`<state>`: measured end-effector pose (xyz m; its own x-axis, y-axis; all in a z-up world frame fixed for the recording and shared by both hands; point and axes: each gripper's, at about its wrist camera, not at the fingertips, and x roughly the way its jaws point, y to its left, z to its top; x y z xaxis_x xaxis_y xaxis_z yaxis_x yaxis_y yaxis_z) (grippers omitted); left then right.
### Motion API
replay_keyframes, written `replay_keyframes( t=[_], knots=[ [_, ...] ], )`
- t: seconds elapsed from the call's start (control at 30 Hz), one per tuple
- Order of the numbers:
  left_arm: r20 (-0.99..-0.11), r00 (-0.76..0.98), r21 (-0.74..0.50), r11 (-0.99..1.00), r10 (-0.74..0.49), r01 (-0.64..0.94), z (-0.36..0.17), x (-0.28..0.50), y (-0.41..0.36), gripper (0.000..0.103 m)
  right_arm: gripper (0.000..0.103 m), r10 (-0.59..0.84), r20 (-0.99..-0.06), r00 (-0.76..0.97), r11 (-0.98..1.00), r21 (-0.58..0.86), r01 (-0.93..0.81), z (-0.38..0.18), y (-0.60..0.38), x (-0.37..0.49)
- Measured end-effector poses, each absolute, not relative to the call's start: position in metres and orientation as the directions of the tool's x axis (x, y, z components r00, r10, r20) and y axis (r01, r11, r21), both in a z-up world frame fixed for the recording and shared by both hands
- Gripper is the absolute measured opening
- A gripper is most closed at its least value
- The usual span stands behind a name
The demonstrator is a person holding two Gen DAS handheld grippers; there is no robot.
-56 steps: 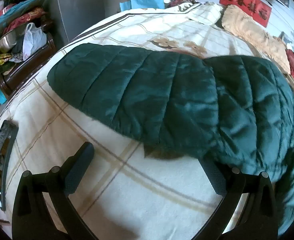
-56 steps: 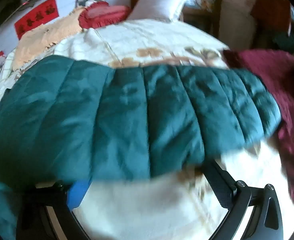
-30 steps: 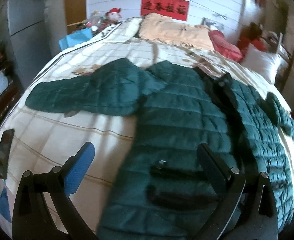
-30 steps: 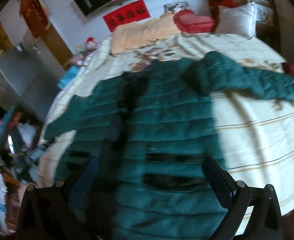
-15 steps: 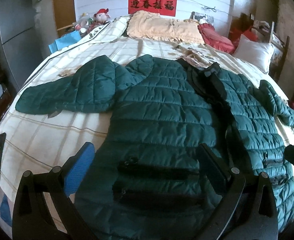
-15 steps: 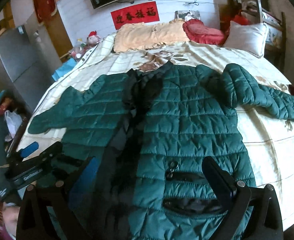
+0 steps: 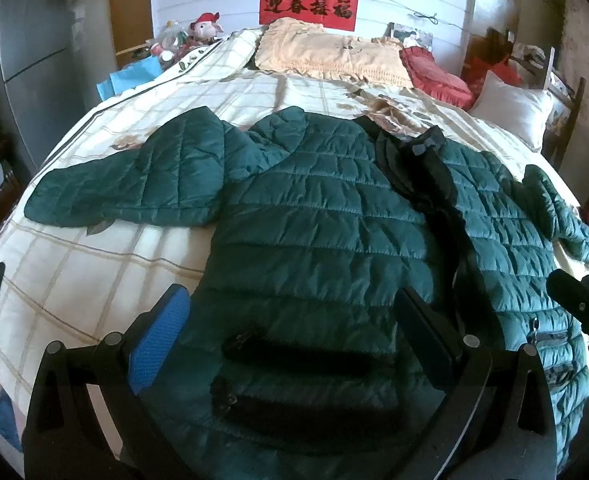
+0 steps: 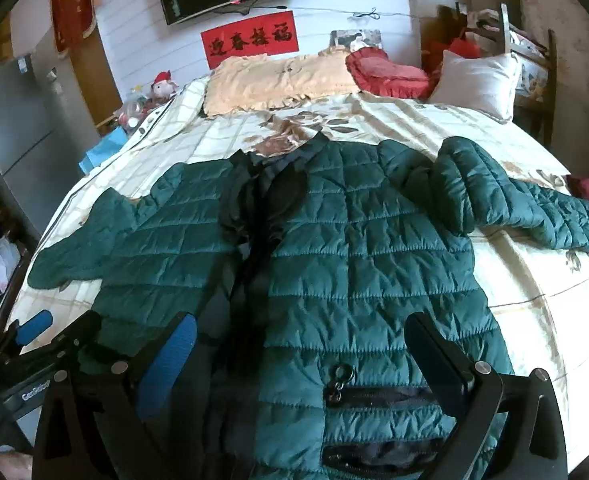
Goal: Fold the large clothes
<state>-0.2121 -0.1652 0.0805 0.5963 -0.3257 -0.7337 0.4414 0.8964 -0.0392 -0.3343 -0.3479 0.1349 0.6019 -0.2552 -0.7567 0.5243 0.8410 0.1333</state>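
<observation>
Both tongs [image 7: 290, 332] [image 8: 300, 354] backed off, gaping — jacket [image 8: 358, 256] now fully visible

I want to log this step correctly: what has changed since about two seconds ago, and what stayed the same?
Both grippers pulled back from the sleeves toward the hem: the left gripper and right gripper earlier hung close over a sleeve each and now see the whole green jacket. Both were open then and are open now, holding nothing. The jacket stays spread front-up on the bed, sleeves out.
</observation>
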Motion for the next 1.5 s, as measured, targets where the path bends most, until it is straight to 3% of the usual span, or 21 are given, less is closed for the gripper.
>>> replay_keyframes(
  t=[1.5],
  knots=[
    [-0.755,0.551,-0.056,0.872,-0.356,0.486,0.069,-0.232,-0.183,0.103,0.103,-0.271,-0.777,0.568,0.828,0.113,0.549,0.113,-0.346,-0.350]
  ],
)
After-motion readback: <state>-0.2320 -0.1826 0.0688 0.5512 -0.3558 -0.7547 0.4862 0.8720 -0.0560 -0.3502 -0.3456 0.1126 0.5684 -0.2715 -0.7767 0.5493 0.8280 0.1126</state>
